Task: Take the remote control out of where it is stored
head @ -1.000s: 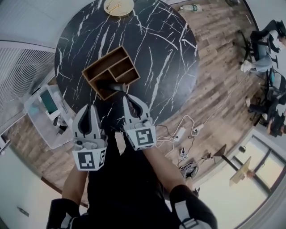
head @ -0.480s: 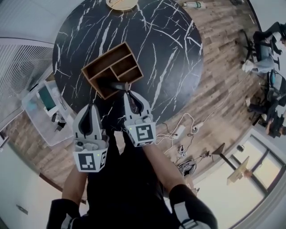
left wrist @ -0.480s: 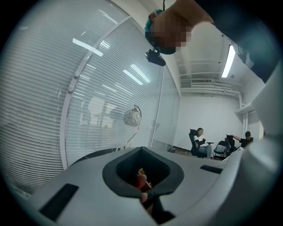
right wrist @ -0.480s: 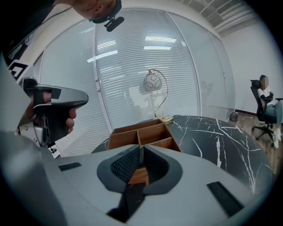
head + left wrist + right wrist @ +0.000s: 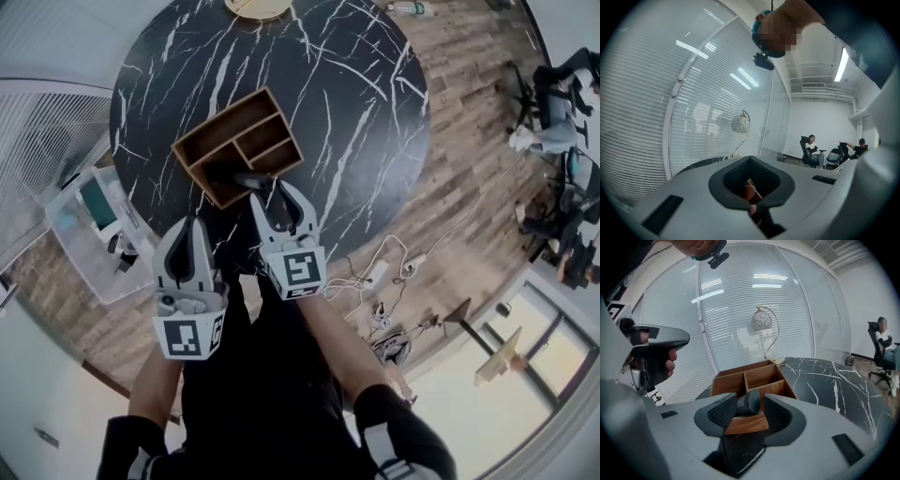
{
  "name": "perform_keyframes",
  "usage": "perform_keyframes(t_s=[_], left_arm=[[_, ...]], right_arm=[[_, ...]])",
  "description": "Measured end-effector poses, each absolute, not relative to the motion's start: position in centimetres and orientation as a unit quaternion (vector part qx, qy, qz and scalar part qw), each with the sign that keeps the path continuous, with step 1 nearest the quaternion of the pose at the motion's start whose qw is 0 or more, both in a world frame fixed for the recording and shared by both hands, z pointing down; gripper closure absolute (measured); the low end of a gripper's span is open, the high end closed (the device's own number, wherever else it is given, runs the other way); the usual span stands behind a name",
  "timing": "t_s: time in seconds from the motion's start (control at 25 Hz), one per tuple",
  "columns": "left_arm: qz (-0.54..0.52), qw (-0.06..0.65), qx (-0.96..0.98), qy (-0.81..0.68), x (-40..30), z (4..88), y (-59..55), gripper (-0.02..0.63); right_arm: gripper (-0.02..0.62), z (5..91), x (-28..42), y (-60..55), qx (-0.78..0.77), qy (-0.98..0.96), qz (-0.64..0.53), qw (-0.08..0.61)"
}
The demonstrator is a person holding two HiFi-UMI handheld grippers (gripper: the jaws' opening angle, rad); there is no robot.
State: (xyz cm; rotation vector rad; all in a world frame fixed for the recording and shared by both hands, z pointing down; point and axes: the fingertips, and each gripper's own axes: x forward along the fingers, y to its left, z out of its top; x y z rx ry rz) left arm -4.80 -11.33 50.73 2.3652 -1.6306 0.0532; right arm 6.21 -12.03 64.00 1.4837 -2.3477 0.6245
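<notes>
We take the wooden organizer [image 5: 239, 145] as our marker. To its right and beyond it, the black marble table [image 5: 366, 112] lies bare, leaving wide room to pass. Far beyond it, at the table's edge, a gold lamp base [image 5: 253, 7] stands in the way. The organizer is open on top, but its walls and dividers block sideways entry. At its near edge our right gripper [image 5: 274, 192] fills the approach, its jaws just opened and the remote control [image 5: 745, 403] loose between them. Our left gripper [image 5: 189, 227] hangs nearer us, apart from the organizer. Left of the organizer, off the table, sits a plastic bin [image 5: 94, 225].
</notes>
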Motion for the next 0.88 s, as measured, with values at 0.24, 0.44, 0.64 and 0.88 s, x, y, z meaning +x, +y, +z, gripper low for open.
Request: perform_keyframes(t_s=[0.24, 0.44, 0.64, 0.88], left_arm=[[0.017, 0.13, 0.816, -0.563, -5.0, 50.8, -11.6, 0.598], [0.022, 0.135, 0.814, -0.564, -5.1, 51.3, -11.5, 0.598], [0.021, 0.14, 0.812, -0.566, -5.3, 51.5, -11.5, 0.598], [0.024, 0.14, 0.813, -0.564, -5.4, 51.8, -11.6, 0.598]], right_arm=[[0.414, 65.0, 5.9, -12.3, 0.509, -0.816, 0.224, 0.157], [0.413, 65.4, 5.7, -12.6, 0.508, -0.816, 0.226, 0.158], [0.413, 65.8, 5.4, -12.8, 0.505, -0.816, 0.231, 0.16], [0.413, 66.2, 5.1, -13.1, 0.499, -0.819, 0.234, 0.16]])
